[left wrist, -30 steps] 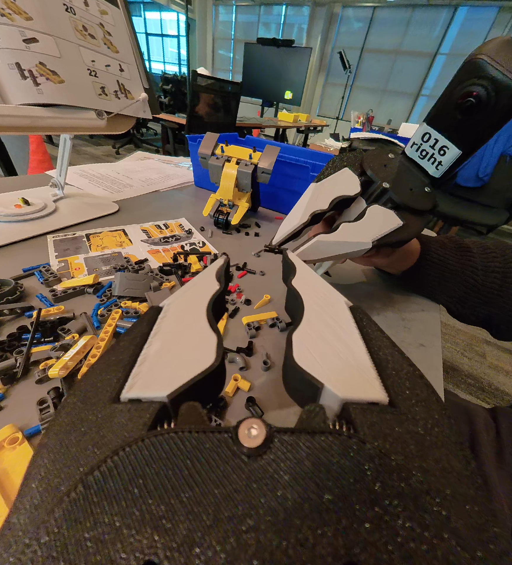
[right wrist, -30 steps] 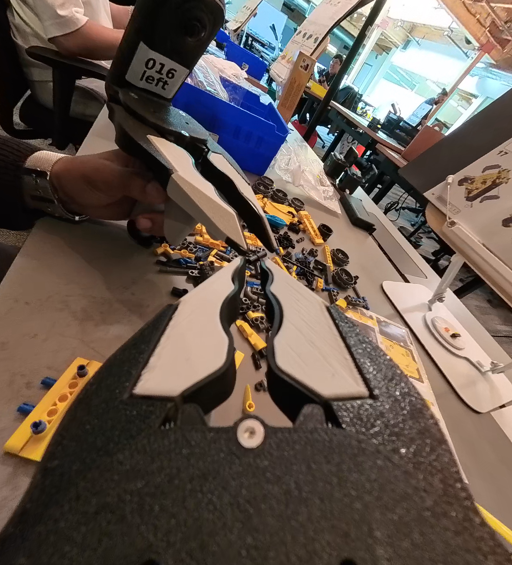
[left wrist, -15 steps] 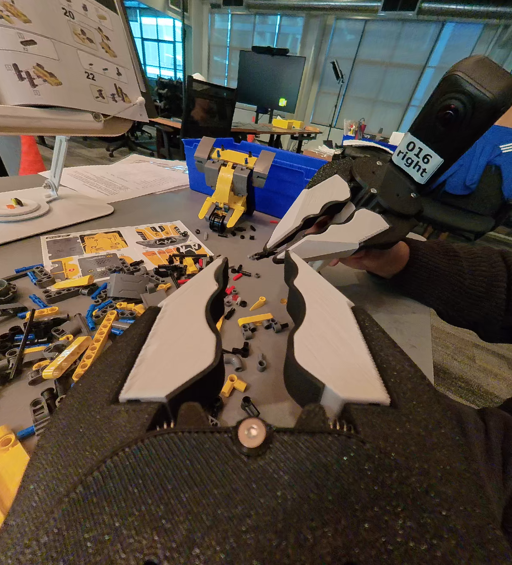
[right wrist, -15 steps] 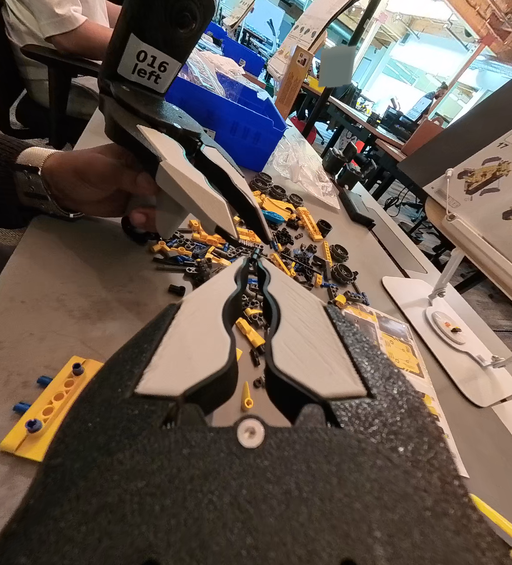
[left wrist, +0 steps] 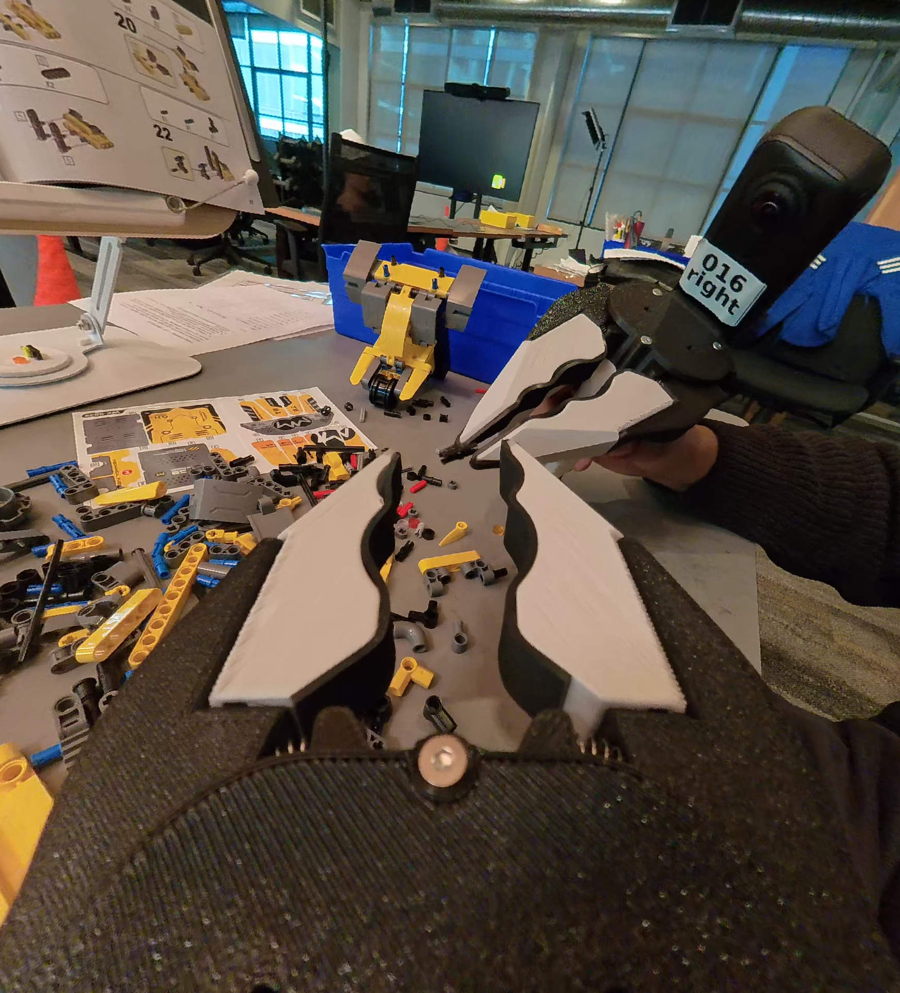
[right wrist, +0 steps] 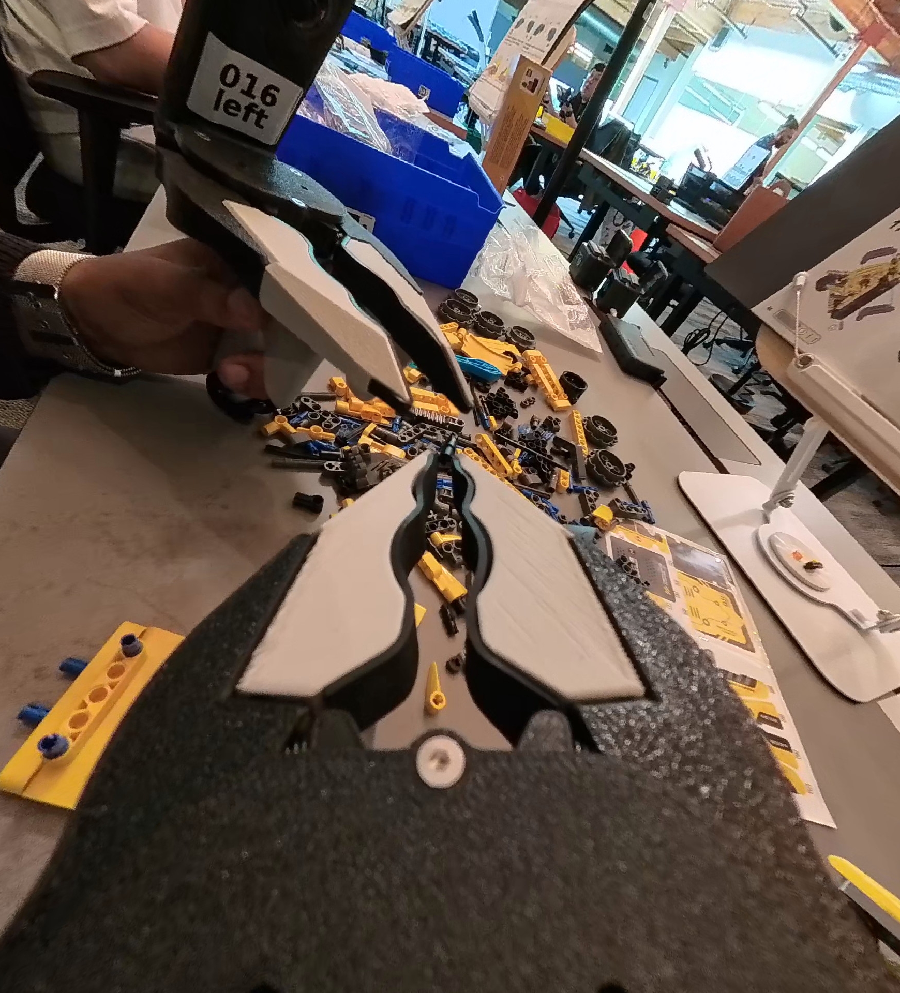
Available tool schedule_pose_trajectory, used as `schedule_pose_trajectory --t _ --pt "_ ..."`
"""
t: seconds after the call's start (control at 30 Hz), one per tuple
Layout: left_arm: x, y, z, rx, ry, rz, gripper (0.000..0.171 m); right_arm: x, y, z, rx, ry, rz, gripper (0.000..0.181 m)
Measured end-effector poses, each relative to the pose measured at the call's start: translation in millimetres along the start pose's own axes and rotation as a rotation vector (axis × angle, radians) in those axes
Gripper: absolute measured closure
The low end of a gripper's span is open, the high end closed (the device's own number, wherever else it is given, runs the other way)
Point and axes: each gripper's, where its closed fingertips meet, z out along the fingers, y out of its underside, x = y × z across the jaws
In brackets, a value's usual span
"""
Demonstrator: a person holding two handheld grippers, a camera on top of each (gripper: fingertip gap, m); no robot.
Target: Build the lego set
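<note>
My right gripper is shut on a small black pin and holds it above a heap of loose black, yellow and blue building pieces. In the left wrist view the right gripper points left, with the pin sticking out of its tips. My left gripper is open and empty, its tips on either side of that pin. It hovers over small loose pieces. In the right wrist view the left gripper hangs above the heap.
A partly built yellow and grey model stands before a blue bin. A sticker sheet lies beside it. An instruction booklet sits on a white stand. A yellow beam with blue pins lies near the table edge. My two grippers' fingertips are within a few centimetres of each other.
My right gripper's jaws have closed from a narrow gap onto the small black pin. The left gripper has risen a little above the heap and stayed open.
</note>
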Motion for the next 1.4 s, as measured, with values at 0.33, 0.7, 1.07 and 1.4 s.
schedule_pose_trajectory --t 0.33,0.7,1.07,1.4 --pt "4.2 -14.7 -9.2 0.109 0.133 -0.182 0.126 -0.4 -12.5 -7.5 0.063 0.003 -0.034 0.178" --pt "31.3 -12.4 -11.5 0.081 0.506 -0.568 0.136 -22.3 -30.0 -13.2 0.139 -0.070 -0.111 0.178" --pt "46.4 -9.5 -13.8 0.042 0.576 -0.525 0.164 -31.7 -31.1 -15.6 0.153 -0.137 -0.106 0.178" --pt "47.4 -7.3 -12.9 0.026 0.568 -0.509 0.169 -33.2 -31.1 -15.7 0.152 -0.145 -0.109 0.178"
